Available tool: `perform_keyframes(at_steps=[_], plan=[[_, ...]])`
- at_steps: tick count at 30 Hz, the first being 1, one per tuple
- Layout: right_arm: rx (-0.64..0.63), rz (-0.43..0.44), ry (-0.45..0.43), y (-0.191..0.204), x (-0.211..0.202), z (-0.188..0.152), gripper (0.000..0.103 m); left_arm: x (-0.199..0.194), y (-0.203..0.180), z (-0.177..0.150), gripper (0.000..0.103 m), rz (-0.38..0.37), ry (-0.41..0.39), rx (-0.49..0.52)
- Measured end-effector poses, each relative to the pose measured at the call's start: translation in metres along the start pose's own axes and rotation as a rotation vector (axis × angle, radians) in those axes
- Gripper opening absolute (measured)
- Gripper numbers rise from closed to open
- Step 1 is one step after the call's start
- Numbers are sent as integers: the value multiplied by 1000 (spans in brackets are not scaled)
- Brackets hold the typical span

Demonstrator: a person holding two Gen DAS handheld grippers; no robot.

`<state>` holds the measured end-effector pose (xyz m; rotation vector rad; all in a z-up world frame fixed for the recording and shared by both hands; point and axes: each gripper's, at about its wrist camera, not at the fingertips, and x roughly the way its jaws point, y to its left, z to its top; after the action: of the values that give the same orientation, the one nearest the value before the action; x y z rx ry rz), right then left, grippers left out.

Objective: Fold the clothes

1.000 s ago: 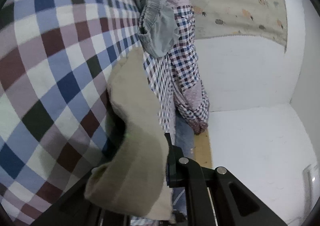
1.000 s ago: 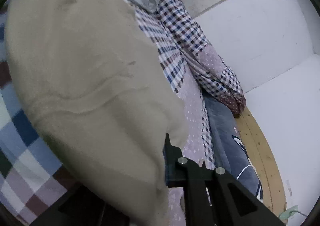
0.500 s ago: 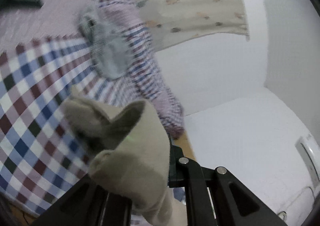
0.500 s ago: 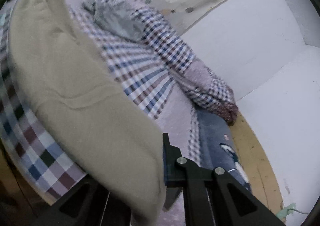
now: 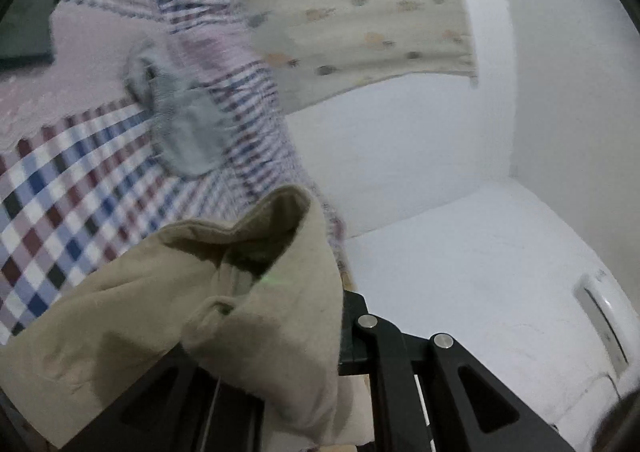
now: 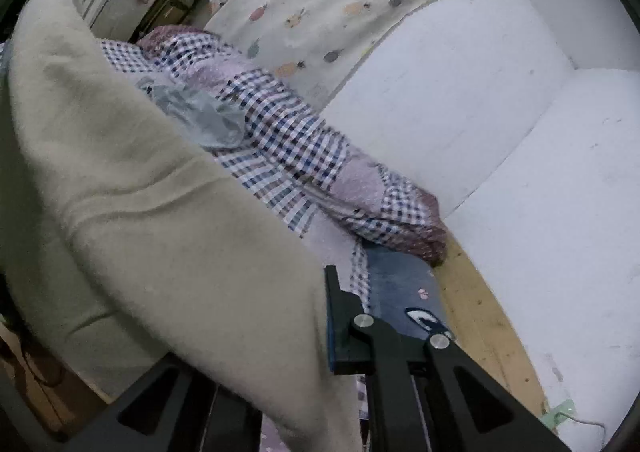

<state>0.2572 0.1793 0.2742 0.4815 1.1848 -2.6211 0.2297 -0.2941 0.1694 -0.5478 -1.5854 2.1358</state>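
Both tools clenched on beige cloth (image 5: 160, 316) — left tool (image 5: 336, 332) grips a bunched edge, right tool (image 6: 324, 324) another edge. Cloth hangs lifted above checked bed (image 5: 60, 180); grey garment (image 5: 184, 132) lies beyond.

No text, label, brand or number can be read in either view. The curtain (image 6: 336, 0) carries only fruit prints, no lettering.
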Motion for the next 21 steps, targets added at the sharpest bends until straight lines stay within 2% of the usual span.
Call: perform_keyframes(at_steps=[4, 6, 12, 16, 18, 19, 20, 21], plan=[[-1, 78, 85, 15, 60, -6, 5, 42, 54, 11, 8, 159, 22, -85], [-3, 119, 130, 23, 91, -7, 5, 65, 73, 19, 8, 213, 26, -119], [-4, 237, 258, 38, 191, -4, 5, 132, 111, 50, 8, 366, 48, -180], [2, 356, 378, 42, 265, -2, 7, 173, 148, 74, 11, 511, 60, -262], [8, 420, 442, 46, 297, -3, 13, 192, 169, 82, 16, 568, 92, -294], [15, 446, 476, 49, 316, -5, 20, 200, 178, 85, 19, 601, 114, -314], [22, 470, 509, 51, 335, -7, 34, 207, 186, 89, 25, 625, 134, -334], [47, 487, 549, 50, 354, -12, 41, 211, 190, 92, 30, 611, 146, -359]])
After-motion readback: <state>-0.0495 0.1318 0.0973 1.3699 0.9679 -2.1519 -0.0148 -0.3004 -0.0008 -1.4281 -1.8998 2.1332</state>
